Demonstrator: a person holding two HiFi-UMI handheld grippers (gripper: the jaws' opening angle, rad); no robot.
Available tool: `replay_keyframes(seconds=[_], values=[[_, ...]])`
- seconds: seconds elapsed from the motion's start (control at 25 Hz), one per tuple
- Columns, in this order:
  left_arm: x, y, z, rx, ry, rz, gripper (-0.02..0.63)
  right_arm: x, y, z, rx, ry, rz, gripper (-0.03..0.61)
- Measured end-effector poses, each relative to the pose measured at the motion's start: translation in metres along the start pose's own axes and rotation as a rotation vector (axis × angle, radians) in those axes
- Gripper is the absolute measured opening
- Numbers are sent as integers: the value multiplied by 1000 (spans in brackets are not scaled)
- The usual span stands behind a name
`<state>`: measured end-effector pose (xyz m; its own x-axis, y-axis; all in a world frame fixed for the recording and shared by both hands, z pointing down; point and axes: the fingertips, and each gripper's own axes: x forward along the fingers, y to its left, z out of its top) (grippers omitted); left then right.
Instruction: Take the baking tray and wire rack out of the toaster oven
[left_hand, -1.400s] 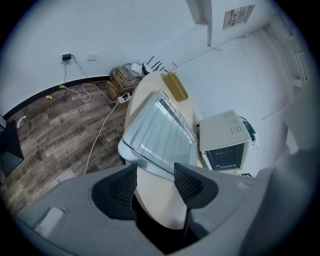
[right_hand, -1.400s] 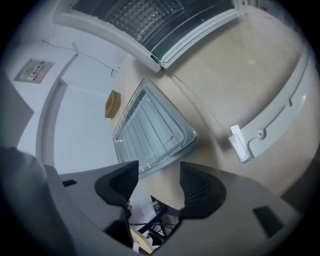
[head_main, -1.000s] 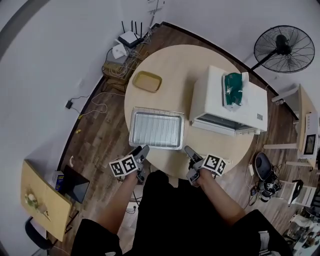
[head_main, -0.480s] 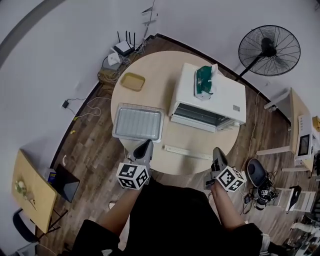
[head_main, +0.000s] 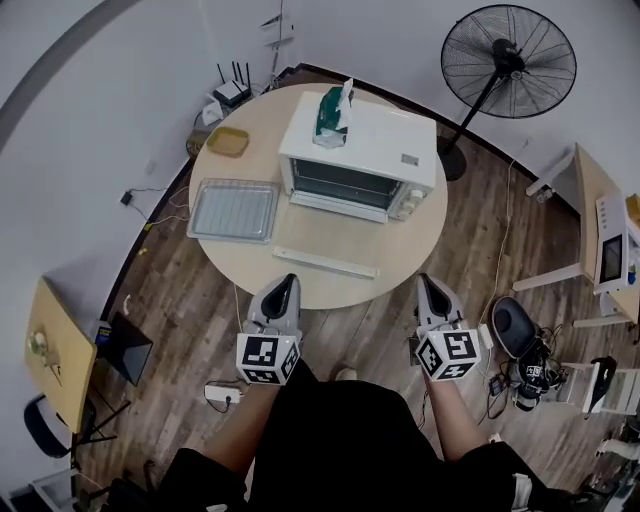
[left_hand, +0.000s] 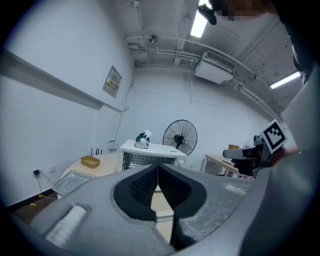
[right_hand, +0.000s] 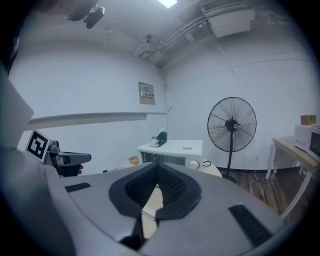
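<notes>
Since earlier frame, both grippers back off table (head_main: 330, 235), now low in frame; left gripper (head_main: 283, 288) and right gripper (head_main: 432, 286) closed, empty; baking tray (head_main: 233, 210), wire rack inside, lies left of toaster oven (head_main: 360, 150); risk: tray sits near rim, a nudge tips it off.

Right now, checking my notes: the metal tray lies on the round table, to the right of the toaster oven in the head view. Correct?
Not quite. The metal tray lies on the round table, but left of the toaster oven; the head view shows it.
</notes>
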<state>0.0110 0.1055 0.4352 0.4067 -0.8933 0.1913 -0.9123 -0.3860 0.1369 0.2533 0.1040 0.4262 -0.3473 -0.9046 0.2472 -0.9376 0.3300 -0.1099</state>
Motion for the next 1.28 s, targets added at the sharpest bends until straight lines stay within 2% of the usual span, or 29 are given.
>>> replay_keyframes(seconds=[0.16, 0.36, 0.44, 0.68, 0.84, 1.28], values=[[-21, -45, -14, 6, 24, 56, 21, -33, -14, -10, -24, 11, 54, 2], [-44, -79, -18, -15, 15, 42, 21, -68, -21, -20, 45, 7, 65, 2], [-50, -82, -18, -16, 9, 43, 21, -78, -23, -18, 56, -9, 57, 2], [-69, -91, -7, 109, -12, 57, 21, -101, -19, -8, -8, -58, 52, 2], [-79, -89, -3, 69, -48, 75, 21, -104, -8, -4, -68, -67, 51, 2], [-96, -80, -3, 59, -71, 98, 21, -107, 12, -17, -86, -33, 43, 2]])
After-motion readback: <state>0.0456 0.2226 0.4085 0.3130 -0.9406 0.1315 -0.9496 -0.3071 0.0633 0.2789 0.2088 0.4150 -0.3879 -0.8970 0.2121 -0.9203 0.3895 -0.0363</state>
